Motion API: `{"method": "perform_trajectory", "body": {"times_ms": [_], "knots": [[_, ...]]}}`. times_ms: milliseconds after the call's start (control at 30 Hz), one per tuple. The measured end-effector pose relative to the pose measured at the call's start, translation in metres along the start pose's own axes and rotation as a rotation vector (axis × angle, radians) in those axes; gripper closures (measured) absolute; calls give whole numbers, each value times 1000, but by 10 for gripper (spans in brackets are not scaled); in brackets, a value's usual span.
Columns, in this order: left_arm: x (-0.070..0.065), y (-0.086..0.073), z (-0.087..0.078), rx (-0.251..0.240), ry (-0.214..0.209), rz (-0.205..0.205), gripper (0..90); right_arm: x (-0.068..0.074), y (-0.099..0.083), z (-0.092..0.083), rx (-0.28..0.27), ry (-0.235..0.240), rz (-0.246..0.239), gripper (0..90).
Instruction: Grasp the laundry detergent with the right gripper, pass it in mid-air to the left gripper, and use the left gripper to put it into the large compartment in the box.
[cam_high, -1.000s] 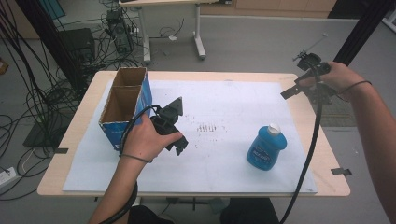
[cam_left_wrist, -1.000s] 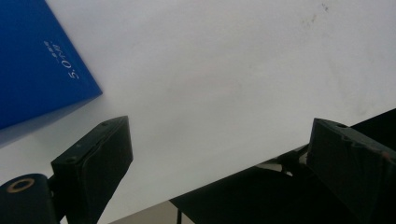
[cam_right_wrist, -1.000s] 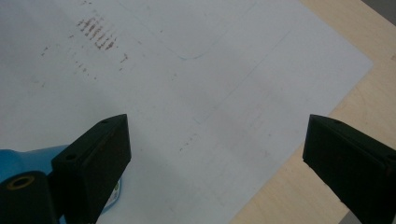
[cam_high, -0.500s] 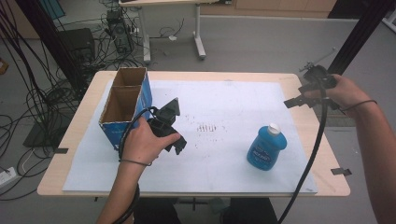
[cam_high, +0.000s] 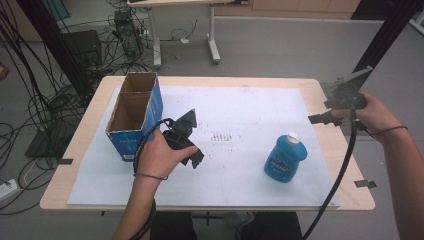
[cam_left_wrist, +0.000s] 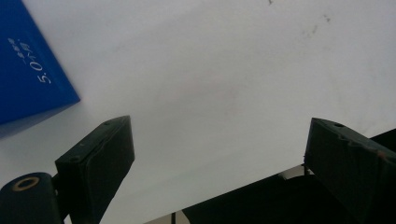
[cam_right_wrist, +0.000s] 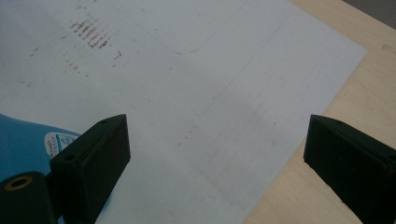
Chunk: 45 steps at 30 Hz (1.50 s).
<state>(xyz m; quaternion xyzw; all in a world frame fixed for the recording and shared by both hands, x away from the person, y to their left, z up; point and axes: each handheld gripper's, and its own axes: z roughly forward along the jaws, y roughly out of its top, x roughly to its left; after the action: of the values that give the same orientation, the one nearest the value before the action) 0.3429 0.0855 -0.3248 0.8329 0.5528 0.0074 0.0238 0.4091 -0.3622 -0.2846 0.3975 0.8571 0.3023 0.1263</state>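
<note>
A blue cardboard box (cam_high: 134, 135) with two open-topped compartments stands at the left of the white sheet (cam_high: 240, 105). My left gripper (cam_high: 186, 144) is held low just right of the box, jaws wide open over bare sheet (cam_left_wrist: 219, 126). The box's blue corner (cam_left_wrist: 28, 70) shows at the upper left of the left gripper view. A blue bottle (cam_high: 285, 157) with a white cap stands at the right front. My right gripper (cam_high: 334, 107) hangs above the table's right edge, behind and right of the bottle, open and empty (cam_right_wrist: 217, 119). The bottle's side (cam_right_wrist: 23, 140) sits by its left jaw.
The wooden table (cam_high: 340, 150) shows bare strips around the sheet. Dark smudge marks (cam_high: 225, 136) lie mid-sheet. Cables and equipment (cam_high: 125, 30) crowd the floor behind and to the left. A second table's legs (cam_high: 212, 40) stand beyond the far edge.
My right gripper has moved nearer along the table's right edge and a little lower. The left hand has shifted slightly. Box and bottle have stayed put.
</note>
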Motion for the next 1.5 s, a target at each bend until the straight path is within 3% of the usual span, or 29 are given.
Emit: {"method": "perform_trajectory", "body": {"times_ms": [67, 300, 767, 1233, 1500], "knots": [[1, -1, 2, 6, 19, -5, 89, 1, -3, 1, -5, -2, 1, 66], [5, -4, 9, 28, 21, -1, 88, 7, -15, 5, -49, -20, 16, 65], [8, -8, 15, 18, -18, -37, 90, 13, -37, 4, -144, -46, 20, 64], [5, -7, 20, 30, -23, -28, 89, 14, -60, 6, -185, -53, 24, 60], [5, -7, 22, 35, -29, -31, 87, 19, -71, 12, -172, -35, 19, 61]]}}
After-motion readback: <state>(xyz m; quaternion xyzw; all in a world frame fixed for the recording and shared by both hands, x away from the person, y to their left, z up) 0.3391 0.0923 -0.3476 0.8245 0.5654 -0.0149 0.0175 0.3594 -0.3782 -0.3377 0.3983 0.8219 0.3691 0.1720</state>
